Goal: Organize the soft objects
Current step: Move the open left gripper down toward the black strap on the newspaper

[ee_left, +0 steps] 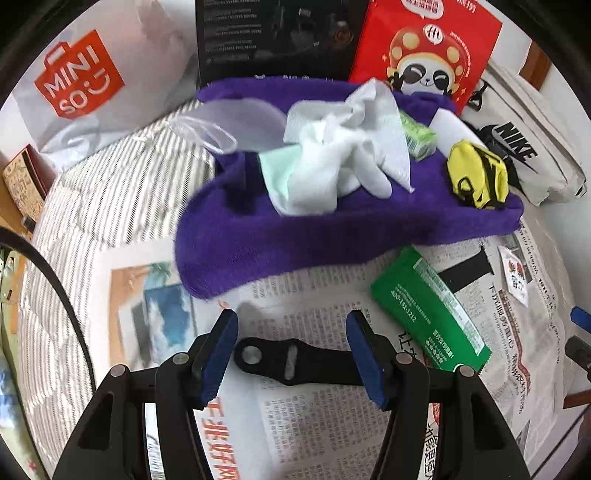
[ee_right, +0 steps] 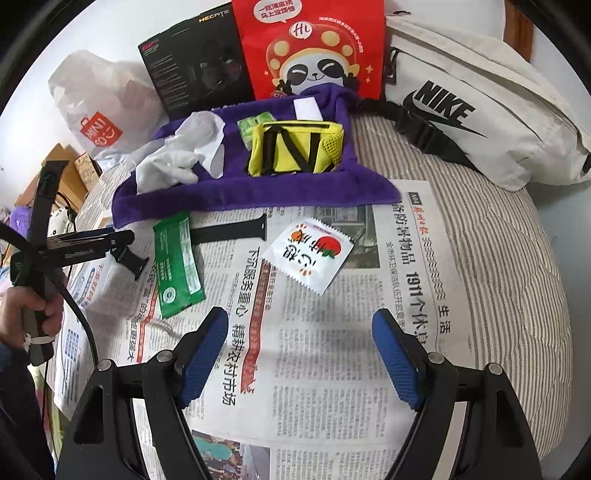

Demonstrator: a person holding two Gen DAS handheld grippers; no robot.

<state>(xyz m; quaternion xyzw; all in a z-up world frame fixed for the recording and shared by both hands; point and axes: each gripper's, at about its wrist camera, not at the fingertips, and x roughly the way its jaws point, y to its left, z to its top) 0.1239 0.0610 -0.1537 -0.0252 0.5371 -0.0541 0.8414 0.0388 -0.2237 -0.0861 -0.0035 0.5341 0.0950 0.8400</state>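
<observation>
Left gripper [ee_left: 291, 354]: released, jaws apart and empty, poised over a black strap [ee_left: 295, 363] lying flat on the newspaper [ee_left: 314, 424]; the strap sits between the jaws, so it is probably the next pickup.
Right gripper [ee_right: 299, 354]: released, jaws wide, nothing between them; it hangs above bare newspaper, near a white sachet [ee_right: 312, 254], apparently waiting.
Green pack [ee_left: 430, 314]: flat on the newspaper just right of the left gripper, outside the towel, not yet sorted.
Second strap [ee_right: 229, 230]: partly under the green pack, beside the towel's near edge.
Purple towel [ee_left: 332, 236]: spread on the bed as the collecting area; its near edge overlaps the newspaper.
On the towel: crumpled white cloth and tissue [ee_left: 343, 155] over a pale green sheet, a small green box [ee_left: 419, 138], a yellow pouch [ee_left: 476, 177], and a white block at the back edge.
Clear bag [ee_left: 221, 122]: lies on the towel's left end; contents cannot be told.
Background containers: white shopping bag [ee_left: 81, 85], black box [ee_left: 273, 33], red bag [ee_left: 424, 48] and white waist bag [ee_right: 480, 103] line the far side; their insides are hidden.
Bed [ee_right: 498, 258]: striped cover carrying everything.
</observation>
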